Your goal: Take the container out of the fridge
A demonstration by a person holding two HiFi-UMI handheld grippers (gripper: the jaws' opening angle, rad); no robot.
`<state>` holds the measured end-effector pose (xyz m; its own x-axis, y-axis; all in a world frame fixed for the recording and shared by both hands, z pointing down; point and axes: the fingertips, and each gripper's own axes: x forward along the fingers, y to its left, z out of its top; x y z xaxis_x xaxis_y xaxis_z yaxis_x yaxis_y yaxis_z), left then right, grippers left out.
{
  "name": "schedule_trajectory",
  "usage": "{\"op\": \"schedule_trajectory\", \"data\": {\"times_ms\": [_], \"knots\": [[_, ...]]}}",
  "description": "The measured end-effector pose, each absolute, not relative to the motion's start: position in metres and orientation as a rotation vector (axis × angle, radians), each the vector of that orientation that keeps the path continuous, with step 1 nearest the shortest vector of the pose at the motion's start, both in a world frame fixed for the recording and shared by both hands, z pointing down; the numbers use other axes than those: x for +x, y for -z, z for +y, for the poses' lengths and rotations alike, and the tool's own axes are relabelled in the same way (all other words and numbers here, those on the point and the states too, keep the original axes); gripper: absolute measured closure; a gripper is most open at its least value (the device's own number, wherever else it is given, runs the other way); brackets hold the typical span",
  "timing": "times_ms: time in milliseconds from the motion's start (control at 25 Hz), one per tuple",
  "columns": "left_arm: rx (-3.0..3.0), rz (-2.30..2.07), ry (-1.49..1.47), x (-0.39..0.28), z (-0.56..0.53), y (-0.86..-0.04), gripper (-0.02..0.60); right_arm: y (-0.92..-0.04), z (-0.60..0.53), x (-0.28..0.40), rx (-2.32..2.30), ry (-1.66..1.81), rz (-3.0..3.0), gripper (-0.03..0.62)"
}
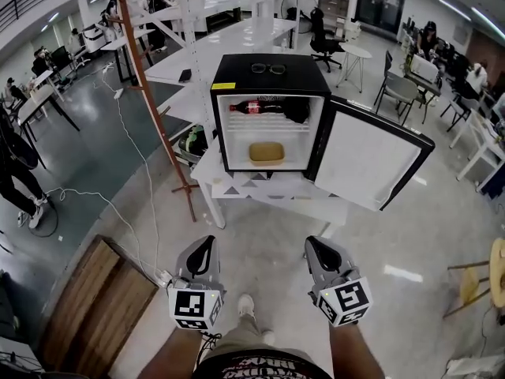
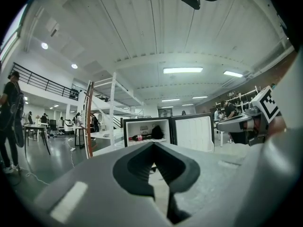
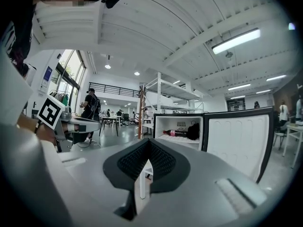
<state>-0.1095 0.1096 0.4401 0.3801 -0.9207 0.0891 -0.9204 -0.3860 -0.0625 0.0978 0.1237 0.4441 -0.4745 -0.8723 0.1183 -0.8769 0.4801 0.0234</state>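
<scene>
A small black fridge [image 1: 271,76] stands on a white table [image 1: 260,189], its door [image 1: 371,155] swung open to the right. A tan container [image 1: 267,152] sits on the fridge's lower floor. On the shelf above lie a cola bottle [image 1: 251,107] and a dark object [image 1: 297,110]. My left gripper [image 1: 207,245] and right gripper [image 1: 315,248] are held side by side well short of the fridge, both shut and empty. In the left gripper view the fridge [image 2: 146,129] shows beyond the shut gripper [image 2: 153,144]; in the right gripper view the fridge [image 3: 178,126] shows beyond the gripper [image 3: 149,141]. Both views hide the container.
A pair of glasses [image 1: 268,69] lies on the fridge top. A rust-coloured post [image 1: 151,93] stands left of the table, with cables [image 1: 126,133] trailing over the floor. Wooden boards [image 1: 99,306] lie at lower left. Chairs, tables and people stand further off.
</scene>
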Motion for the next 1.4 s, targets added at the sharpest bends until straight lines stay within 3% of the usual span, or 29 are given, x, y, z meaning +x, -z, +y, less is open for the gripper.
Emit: {"op": "schedule_trajectory", "data": {"times_ms": [1400], "knots": [[-2.641,1.726,0.228,-0.116,-0.023,-0.447,0.581,-0.459,-0.007,0.085,1.491,-0.171,-2.602,0.568]]}}
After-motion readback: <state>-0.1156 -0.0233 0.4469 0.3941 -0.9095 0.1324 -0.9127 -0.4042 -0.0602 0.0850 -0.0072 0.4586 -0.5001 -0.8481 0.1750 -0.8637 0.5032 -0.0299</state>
